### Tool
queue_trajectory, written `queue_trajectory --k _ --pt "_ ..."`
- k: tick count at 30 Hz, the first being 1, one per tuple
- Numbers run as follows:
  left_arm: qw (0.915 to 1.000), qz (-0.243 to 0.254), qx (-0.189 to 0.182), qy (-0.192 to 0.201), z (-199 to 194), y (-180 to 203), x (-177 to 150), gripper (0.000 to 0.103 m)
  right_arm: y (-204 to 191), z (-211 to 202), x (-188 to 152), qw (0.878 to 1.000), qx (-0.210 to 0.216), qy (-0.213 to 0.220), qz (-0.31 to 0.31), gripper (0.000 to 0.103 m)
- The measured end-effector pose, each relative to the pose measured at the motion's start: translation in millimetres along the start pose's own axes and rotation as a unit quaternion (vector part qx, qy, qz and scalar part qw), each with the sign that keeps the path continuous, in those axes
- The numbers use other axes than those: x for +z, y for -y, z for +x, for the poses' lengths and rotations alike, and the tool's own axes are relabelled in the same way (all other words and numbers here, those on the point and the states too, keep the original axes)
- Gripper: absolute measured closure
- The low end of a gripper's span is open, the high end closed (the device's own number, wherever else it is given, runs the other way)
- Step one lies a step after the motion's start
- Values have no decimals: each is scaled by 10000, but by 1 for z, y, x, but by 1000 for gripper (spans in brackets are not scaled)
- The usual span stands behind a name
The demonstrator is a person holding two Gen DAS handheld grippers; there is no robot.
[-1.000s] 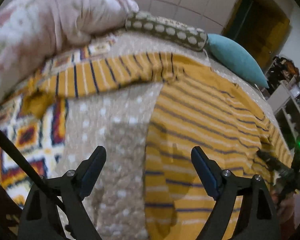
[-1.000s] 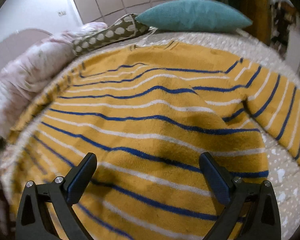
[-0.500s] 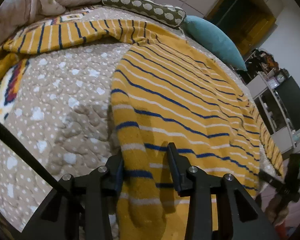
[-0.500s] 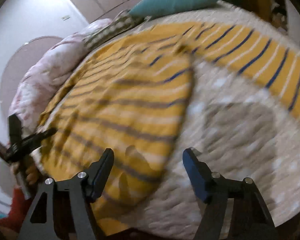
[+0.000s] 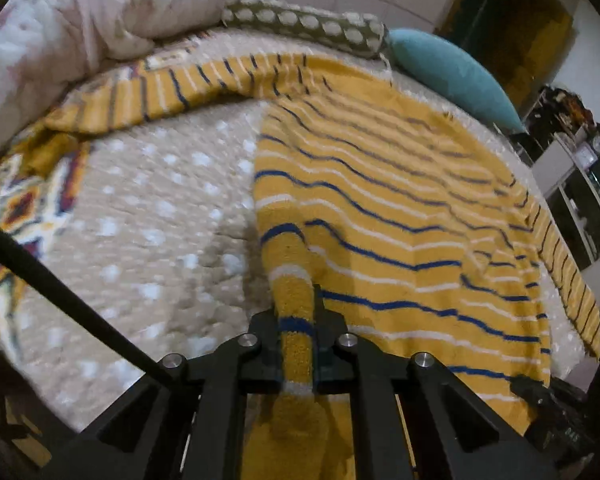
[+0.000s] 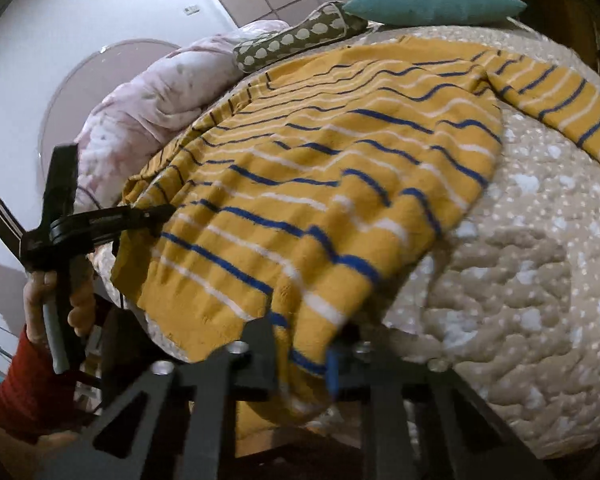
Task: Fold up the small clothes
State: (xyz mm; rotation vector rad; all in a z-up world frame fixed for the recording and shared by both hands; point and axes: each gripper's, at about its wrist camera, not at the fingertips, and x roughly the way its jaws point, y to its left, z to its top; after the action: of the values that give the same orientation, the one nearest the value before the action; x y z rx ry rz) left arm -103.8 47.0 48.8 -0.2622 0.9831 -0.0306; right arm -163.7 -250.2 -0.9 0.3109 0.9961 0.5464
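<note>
Left wrist view showed the left gripper nearest, its jaws just closed and clenched on the near hem corner of the mustard-yellow knitted sweater with blue and white stripes. Right wrist view showed the right gripper likewise just closed on the opposite hem corner, fabric bunched between the jaws. Beyond both, the sweater lay spread flat on the beige dotted quilted bedspread, sleeves stretched outward. Farther back sat a rumpled pink duvet, an olive spotted bolster and a teal cushion. Judging by this, the hem grasp was done; the next move likely called for lifting both corners together and carrying them toward the collar.
</note>
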Motion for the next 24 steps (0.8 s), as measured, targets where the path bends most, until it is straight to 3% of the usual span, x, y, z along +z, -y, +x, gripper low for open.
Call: queue_trajectory --k 5,9,13,16,18,20,22,24 --pt "9997 -214 -134 46 -44 -26 -27 95 6 -21 -18 9994 312 -46 -125 88" --pt "9992 -318 -62 -248 -38 -42 -57 92 0 -31 -42 9981 306 -299 -453 88" --pt "9985 -492 -14 -257 -39 -54 -67 88 10 -34 -45 9987 121 -334 -369 76" --pt "9986 -473 93 199 -59 -56 -68 67 26 -55 -42 9998 170 23 -62 68" --pt "9977 -451 233 438 -70 -54 -68 49 47 -77 -36 9982 -182 489 306 67" --pt "9969 -446 267 591 -78 -52 -68 48 84 -109 -36 9864 -895 1100 833 62" --pt "9969 -449 184 614 -79 -50 -65 46 125 -136 -42 9667 -1440 1517 1475 58" --pt "9971 -465 94 597 -78 -46 -64 44 159 -154 -48 9476 -1771 1749 2004 58"
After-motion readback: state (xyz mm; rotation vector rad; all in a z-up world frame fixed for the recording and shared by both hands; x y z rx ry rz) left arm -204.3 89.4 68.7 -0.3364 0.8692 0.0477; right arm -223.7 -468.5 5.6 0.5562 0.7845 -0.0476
